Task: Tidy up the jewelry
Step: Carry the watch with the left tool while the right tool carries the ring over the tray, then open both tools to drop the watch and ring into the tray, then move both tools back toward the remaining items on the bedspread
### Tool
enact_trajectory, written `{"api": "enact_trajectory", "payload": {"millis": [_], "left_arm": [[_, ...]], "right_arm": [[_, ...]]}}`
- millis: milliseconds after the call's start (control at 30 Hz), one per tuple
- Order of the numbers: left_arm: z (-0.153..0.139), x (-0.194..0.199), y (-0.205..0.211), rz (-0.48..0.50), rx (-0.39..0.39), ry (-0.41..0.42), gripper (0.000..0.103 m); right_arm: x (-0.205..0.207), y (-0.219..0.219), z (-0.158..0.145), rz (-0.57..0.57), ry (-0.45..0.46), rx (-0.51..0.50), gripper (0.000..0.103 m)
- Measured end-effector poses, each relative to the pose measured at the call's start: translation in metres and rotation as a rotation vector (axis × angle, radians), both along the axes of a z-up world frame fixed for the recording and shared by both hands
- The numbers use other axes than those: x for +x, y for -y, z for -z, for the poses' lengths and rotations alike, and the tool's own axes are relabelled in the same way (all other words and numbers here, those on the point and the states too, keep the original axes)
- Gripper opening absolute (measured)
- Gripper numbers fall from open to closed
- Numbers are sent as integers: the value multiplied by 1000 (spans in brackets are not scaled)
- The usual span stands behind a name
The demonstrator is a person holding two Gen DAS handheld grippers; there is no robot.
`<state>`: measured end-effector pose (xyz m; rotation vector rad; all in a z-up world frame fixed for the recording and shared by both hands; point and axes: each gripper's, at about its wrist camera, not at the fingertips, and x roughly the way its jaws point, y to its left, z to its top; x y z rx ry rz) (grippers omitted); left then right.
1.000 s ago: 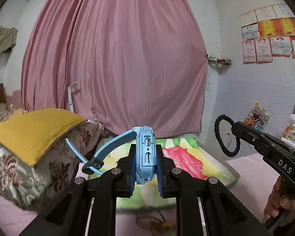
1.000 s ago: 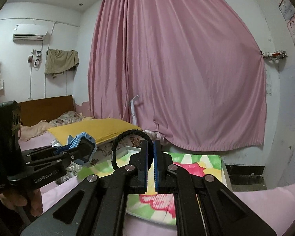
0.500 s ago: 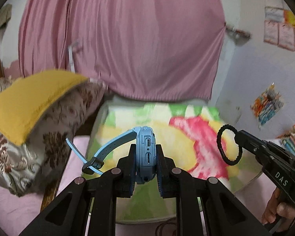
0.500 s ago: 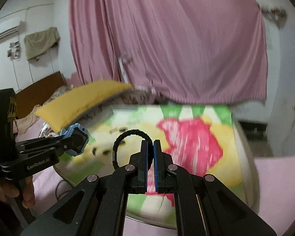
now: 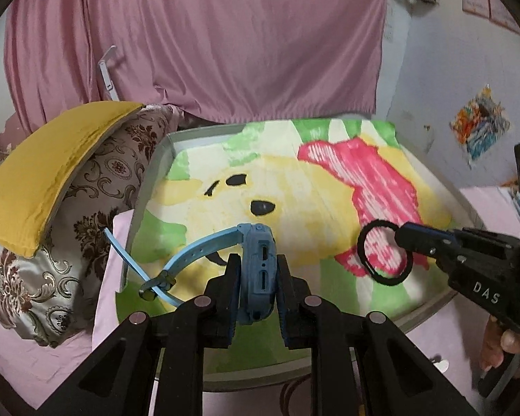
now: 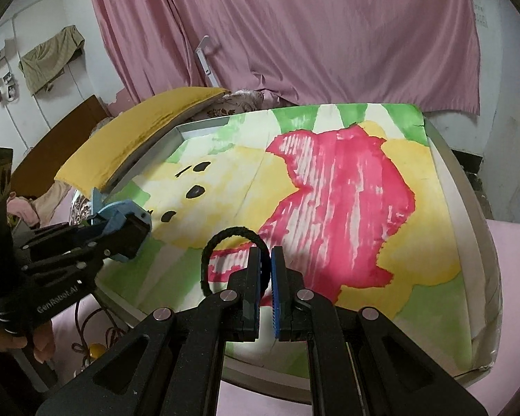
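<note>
A blue smartwatch [image 5: 261,272] stands on edge between the fingers of my left gripper [image 5: 258,258]. Its strap [image 5: 197,251] curls out to the left. The jaws are opening slightly, though the pads still touch the watch body. My right gripper [image 6: 266,253] is shut on a black braided band [image 6: 230,230], which loops up and to the left of the fingertips. Both grippers hover above a metal-rimmed table [image 5: 145,187] covered by a cartoon cloth [image 6: 329,208]. The left wrist view shows the right gripper [image 5: 404,235] holding the band [image 5: 381,222]. The right wrist view shows the left gripper [image 6: 128,232] with the watch [image 6: 118,208].
A yellow cushion [image 5: 45,159] on a patterned pillow [image 5: 97,215] presses against the table's left rim. A pink curtain [image 5: 225,52] hangs behind. A person's hand [image 5: 502,339] grips the right tool's handle. A cable [image 6: 93,329] lies under the near edge.
Both grippers tipped downward and sank toward the table, each keeping its item. The cartoon cloth now fills the views where the curtain did before.
</note>
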<state>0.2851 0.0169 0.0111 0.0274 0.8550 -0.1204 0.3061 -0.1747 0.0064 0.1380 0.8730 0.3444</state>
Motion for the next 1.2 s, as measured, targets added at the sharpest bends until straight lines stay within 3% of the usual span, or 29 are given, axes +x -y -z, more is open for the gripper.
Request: {"api": "enact_trajectory", "payload": {"millis": [100,167,233,300,367,400,533,667,933,1200], "left_arm": [[2,-2,0,0,-8,-6,19],[1,-4,-3,-4,-31,1,20],[-3,-10,-7,-11,-65,28,23],[-8,-19,-10,-19,-97,67,32],[-16,-32,-13,-29,-130,127,55],[-20,-39,-14,-36,-143,158,61],[-37,-72,-15,-56,-181,281,69],[-48,-104,-12,-73,-184,383,91],[-44,-153,-3,-61,-176,423,99],[-28,-189,5,-51,-150,398,101]], "right_arm": [[-8,3,-5,-2,26,3,14],[-18,6,-12,8,66,1,30],[-29,11,-20,17,117,9,31],[-42,15,-28,30,169,7,32],[-58,20,-38,54,234,8,44],[-65,23,-42,65,259,11,48],[-93,30,-55,99,359,8,62],[-123,34,-64,119,450,-12,90],[-164,41,-67,110,523,-52,98],[-186,48,-58,46,454,-98,98]]}}
